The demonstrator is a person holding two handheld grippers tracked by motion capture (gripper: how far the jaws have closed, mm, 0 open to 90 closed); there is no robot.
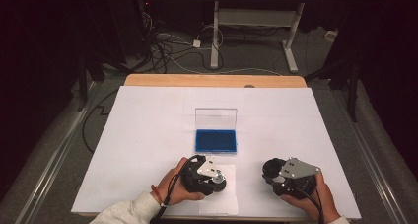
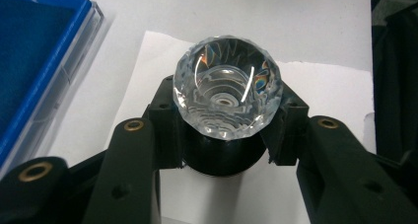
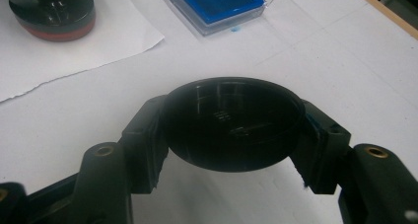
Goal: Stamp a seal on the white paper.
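Near my edge of the counter (image 1: 148, 135), my left gripper (image 2: 224, 150) was clamped on the black base under a faceted crystal knob (image 2: 227, 85), its jaws pressing the base from both sides above a loose sheet of white paper (image 2: 315, 91). From the high view the same left gripper (image 1: 209, 177) sat over that paper (image 1: 224, 194), with my hand behind it. Just to the right, my right gripper (image 3: 231, 135) was clenched around a round black cap (image 3: 231, 123), held clear of the white surface; from above it (image 1: 276, 177) stood apart from the left one. I judged the piece to be in two parts at this point, one in each gripper, so the separating was done and the putting away was not. Farther out, near the middle of the counter, the blue-lined case (image 1: 215, 141) lay open with its clear lid (image 1: 216, 118) standing up, and nothing lay on the blue lining. What remained, as I read it, was carrying the crystal knob over and setting it into that case.
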